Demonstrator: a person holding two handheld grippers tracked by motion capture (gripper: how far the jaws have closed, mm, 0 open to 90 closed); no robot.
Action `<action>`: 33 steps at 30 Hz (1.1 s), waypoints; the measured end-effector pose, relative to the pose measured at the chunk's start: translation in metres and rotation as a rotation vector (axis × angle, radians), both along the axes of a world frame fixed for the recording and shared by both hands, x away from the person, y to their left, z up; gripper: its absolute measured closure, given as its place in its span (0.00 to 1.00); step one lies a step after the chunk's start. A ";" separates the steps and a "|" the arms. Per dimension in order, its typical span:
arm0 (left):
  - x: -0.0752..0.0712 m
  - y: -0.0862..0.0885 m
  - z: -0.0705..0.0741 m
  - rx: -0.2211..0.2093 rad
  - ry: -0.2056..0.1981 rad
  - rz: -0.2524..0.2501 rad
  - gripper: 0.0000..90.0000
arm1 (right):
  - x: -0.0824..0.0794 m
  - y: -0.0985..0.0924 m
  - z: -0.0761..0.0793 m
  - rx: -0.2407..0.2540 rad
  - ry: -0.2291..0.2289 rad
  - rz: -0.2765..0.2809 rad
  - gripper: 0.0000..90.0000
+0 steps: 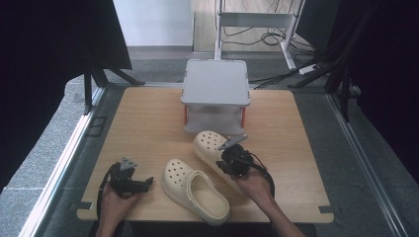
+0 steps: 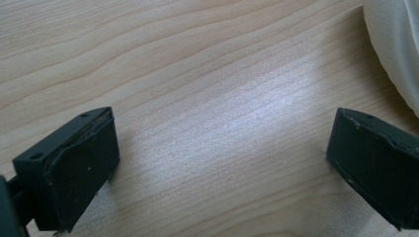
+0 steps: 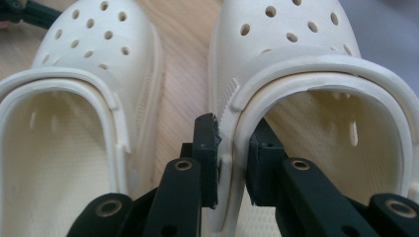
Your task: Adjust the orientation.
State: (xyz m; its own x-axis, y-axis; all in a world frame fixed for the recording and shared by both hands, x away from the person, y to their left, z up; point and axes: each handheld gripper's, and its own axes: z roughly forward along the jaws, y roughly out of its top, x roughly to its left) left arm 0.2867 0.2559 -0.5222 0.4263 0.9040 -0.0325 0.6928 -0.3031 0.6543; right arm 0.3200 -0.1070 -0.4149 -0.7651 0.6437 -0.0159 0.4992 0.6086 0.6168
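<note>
Two cream perforated clogs lie on the wooden table (image 1: 148, 123). The nearer clog (image 1: 195, 190) (image 3: 84, 74) lies at the front centre, its heel toward the table's front edge. The farther clog (image 1: 210, 144) (image 3: 296, 59) lies just behind and to its right. My right gripper (image 1: 228, 163) (image 3: 232, 148) is shut on this clog's side wall, one jaw outside and one inside the opening. My left gripper (image 1: 147, 183) (image 2: 222, 153) rests low over bare wood at the front left, jaws wide open with nothing between them. An edge of the nearer clog (image 2: 395, 44) lies just beyond it.
A grey lidded box (image 1: 215, 94) with red corner posts stands at the back centre of the table, just behind the farther clog. Bare wood stretches along the left and right sides. Black curtains and a metal frame with cables stand beyond the table.
</note>
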 end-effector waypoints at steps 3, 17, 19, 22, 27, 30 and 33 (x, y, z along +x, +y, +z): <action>0.000 0.000 0.000 -0.003 -0.002 0.002 0.00 | 0.000 0.011 -0.006 -0.003 0.016 0.027 0.86; 0.000 -0.001 0.000 -0.006 -0.003 0.003 0.00 | -0.003 0.022 -0.025 0.018 0.093 0.096 0.83; 0.000 -0.001 0.000 -0.006 -0.003 0.003 0.00 | -0.003 0.019 -0.024 0.037 0.097 0.102 0.79; 0.000 -0.001 0.000 -0.006 -0.003 0.002 0.00 | -0.004 0.013 -0.019 0.069 0.113 0.103 0.85; 0.000 0.000 0.000 -0.003 -0.001 -0.001 0.00 | -0.006 0.012 -0.017 0.060 0.126 0.104 0.87; 0.000 0.000 0.000 -0.003 0.000 -0.001 0.00 | -0.009 0.010 -0.017 0.062 0.135 0.113 0.87; 0.000 0.000 0.000 -0.003 -0.001 -0.001 0.00 | -0.010 0.008 -0.018 0.081 0.149 0.122 0.86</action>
State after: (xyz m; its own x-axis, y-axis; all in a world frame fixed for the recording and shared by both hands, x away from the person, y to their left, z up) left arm 0.2866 0.2554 -0.5223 0.4275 0.9033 -0.0346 0.6920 -0.3024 0.6555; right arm 0.3099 -0.0987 -0.4326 -0.8272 0.5411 0.1514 0.5145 0.6211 0.5913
